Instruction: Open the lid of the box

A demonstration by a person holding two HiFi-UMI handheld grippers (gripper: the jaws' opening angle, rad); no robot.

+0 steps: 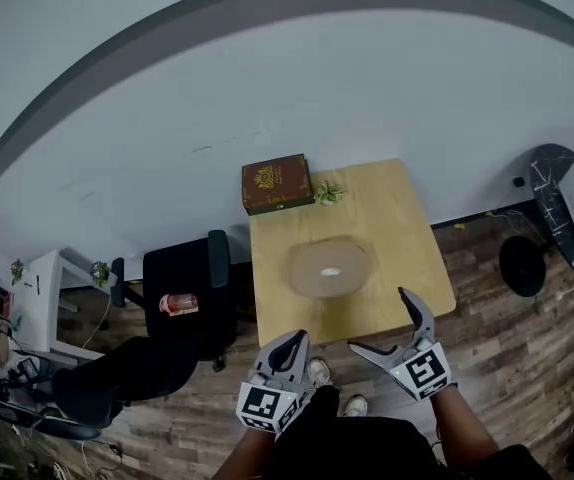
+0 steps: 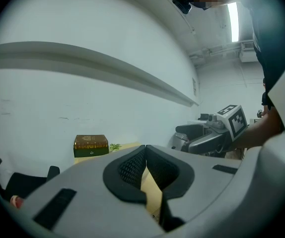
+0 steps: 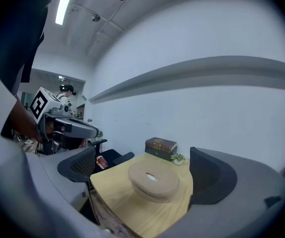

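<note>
A dark brown box [image 1: 277, 183] with gold print stands shut at the far left corner of the wooden table [image 1: 397, 228]. It also shows in the left gripper view [image 2: 90, 145] and in the right gripper view [image 3: 160, 147]. A round beige lidded container [image 1: 327, 268] sits mid-table. My left gripper [image 1: 295, 342] hangs short of the table's near edge, jaws shut on nothing [image 2: 145, 158]. My right gripper [image 1: 379, 320] stands open over the near edge, and between its jaws [image 3: 145, 175] the round container [image 3: 152, 180] shows.
A tiny potted plant [image 1: 327, 193] stands right of the box. A black office chair [image 1: 182, 293] with a red can [image 1: 179, 304] on its seat is left of the table. A white desk [image 1: 42, 303] is further left, a black round stand [image 1: 522, 265] to the right.
</note>
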